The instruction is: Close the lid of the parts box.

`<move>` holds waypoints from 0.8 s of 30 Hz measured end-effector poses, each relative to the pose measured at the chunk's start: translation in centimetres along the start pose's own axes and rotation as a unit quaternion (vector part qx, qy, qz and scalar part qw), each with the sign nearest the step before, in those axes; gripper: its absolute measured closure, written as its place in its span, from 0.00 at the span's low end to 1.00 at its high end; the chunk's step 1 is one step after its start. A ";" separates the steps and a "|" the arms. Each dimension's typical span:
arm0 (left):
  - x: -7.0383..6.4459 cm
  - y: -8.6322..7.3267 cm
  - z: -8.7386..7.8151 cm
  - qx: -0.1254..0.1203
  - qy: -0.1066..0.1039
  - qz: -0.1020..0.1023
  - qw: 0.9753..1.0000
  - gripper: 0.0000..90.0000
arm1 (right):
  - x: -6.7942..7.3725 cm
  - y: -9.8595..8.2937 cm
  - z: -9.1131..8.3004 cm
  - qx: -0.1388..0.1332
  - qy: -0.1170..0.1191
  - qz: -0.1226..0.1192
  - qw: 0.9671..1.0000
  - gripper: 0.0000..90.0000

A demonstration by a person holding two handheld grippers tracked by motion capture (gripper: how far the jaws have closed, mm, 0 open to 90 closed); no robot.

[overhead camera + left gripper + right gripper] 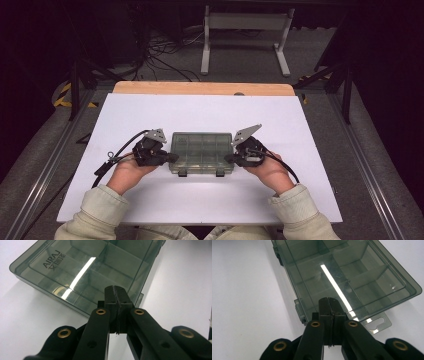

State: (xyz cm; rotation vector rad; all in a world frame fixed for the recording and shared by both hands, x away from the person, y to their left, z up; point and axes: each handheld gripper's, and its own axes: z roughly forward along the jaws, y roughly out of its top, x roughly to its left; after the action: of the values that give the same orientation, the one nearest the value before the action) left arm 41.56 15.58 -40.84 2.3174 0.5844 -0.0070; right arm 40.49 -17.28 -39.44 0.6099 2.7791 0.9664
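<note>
A smoky see-through compartment box (pixel 201 150) lies flat with its lid closed in the middle of the white table (pixel 200 205). My left gripper (pixel 173 158) is at the box's left end, jaws pressed together with nothing between them. In the left gripper view the shut tips (pixel 117 293) rest over the near corner of the box (pixel 80 270), which carries the printed word AIRAJ. My right gripper (pixel 229 158) mirrors it at the box's right end. In the right gripper view its shut tips (pixel 329 304) touch the edge of the box (pixel 352 272) beside a hang tab (pixel 379 323).
Two latches (pixel 182 173) sit on the box's near side. A wooden strip (pixel 200 88) borders the table's far edge. Beyond it on the floor stand a white metal frame (pixel 245 30) and loose cables (pixel 160 50). White tabletop stretches on all sides of the box.
</note>
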 end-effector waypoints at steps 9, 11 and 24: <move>-0.5 -0.2 0.1 -0.004 0.018 -0.005 1.000 1.00 | 0.4 -0.1 0.1 -0.001 -0.013 -0.002 1.000 1.00; -0.7 -0.2 0.1 -0.002 0.018 -0.008 1.000 1.00 | 0.6 -0.1 0.1 -0.001 -0.018 -0.004 1.000 1.00; -1.0 -0.2 0.4 0.009 0.031 -0.005 0.999 1.00 | 0.9 -0.4 0.5 -0.002 -0.021 -0.005 1.000 0.99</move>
State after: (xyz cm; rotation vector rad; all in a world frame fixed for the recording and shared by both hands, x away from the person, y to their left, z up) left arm 40.63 15.03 -41.06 2.3400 0.6289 0.0544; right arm 39.66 -16.92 -40.03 0.6073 2.7416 0.9450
